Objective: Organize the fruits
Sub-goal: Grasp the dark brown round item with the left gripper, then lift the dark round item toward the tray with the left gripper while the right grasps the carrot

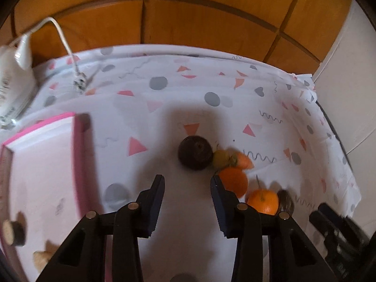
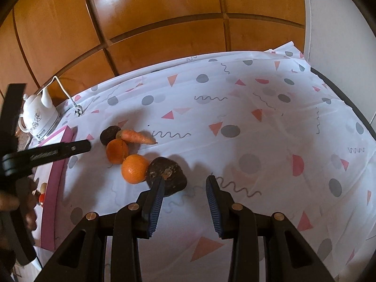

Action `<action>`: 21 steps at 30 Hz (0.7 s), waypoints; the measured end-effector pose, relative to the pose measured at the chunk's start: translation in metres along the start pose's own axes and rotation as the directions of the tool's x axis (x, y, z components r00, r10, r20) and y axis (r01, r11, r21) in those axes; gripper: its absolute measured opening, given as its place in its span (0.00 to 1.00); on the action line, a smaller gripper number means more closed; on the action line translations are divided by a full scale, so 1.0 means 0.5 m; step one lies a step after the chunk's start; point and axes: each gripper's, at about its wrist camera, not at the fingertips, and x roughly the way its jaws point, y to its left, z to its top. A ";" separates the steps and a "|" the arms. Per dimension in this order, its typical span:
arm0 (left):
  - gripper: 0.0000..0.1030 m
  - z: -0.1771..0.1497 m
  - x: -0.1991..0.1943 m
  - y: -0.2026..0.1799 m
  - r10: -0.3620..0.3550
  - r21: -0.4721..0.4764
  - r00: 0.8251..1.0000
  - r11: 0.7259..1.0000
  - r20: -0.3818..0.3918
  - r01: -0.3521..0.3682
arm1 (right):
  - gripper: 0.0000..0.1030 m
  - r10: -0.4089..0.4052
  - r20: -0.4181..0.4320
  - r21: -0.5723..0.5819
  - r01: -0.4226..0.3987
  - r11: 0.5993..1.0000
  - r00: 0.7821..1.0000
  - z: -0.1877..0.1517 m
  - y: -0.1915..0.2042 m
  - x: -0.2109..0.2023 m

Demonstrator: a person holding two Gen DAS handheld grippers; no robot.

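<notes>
Left wrist view: left gripper fingers apart, empty, short of the dark round fruit on the bench; next, advance and close. Right wrist view: right gripper fingers apart, empty, beside the orange

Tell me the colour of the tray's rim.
Pink rim, clearest in the left wrist view.

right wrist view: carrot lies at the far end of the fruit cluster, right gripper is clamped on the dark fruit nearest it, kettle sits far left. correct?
Not quite. In the right wrist view the right gripper is not clamped on the dark fruit: its jaws stand apart with only cloth between them, and the fruit sits just beyond the left finger. The carrot at the cluster's far end and the kettle at far left are as stated.
</notes>
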 end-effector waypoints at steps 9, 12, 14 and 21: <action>0.47 0.044 0.081 -0.002 -0.027 -0.057 0.999 0.998 -0.046 0.024 | 0.36 0.005 -0.012 0.006 -0.005 1.000 1.000 0.020 -0.020 0.018; 0.49 0.051 0.101 0.005 -0.044 -0.076 0.998 0.996 -0.047 0.040 | 0.36 0.012 -0.012 -0.004 -0.012 1.000 1.000 0.029 -0.017 0.025; 0.48 0.054 0.106 0.005 -0.057 -0.075 0.998 0.996 -0.034 0.054 | 0.36 0.026 -0.014 -0.014 -0.026 1.000 1.000 0.037 -0.014 0.031; 0.38 0.037 0.092 0.020 -0.110 -0.081 0.994 0.991 -0.017 0.108 | 0.36 0.131 -0.053 -0.071 -0.135 0.988 0.990 0.073 0.022 0.065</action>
